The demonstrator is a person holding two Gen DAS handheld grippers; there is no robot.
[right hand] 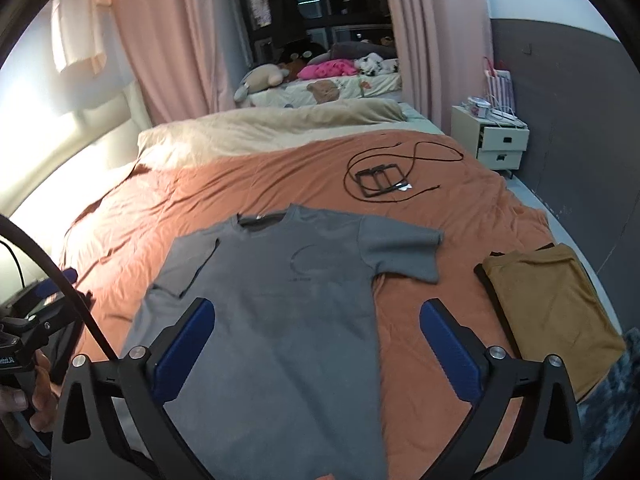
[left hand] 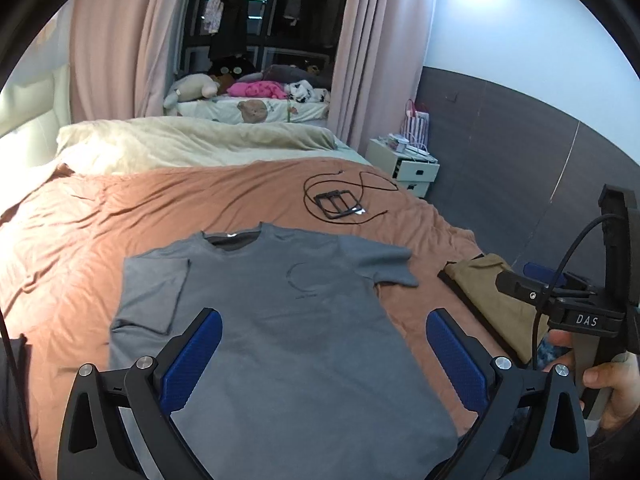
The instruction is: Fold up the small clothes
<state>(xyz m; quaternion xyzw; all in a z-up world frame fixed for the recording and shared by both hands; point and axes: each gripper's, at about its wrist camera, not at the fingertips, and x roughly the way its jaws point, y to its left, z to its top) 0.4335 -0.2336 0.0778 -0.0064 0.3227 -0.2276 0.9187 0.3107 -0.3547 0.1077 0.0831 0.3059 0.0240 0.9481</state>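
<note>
Our left tool point(left hand: 324, 354) and right tool point(right hand: 316, 344) look alike: black angular arms, silver round screws at the joints, ribbed blue pads on the fingers point(left hand: 192, 364). A black cable curves past the right tool's frame, which bears white "DAS" lettering.

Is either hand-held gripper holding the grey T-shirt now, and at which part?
Nothing is held. The left hand-held gripper and the right hand-held gripper are both open above the grey T-shirt, which lies flat on the bed.

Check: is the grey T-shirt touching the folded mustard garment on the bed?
Apart. The right wrist view shows bare orange bedspread between the grey T-shirt and the folded mustard garment.
</note>
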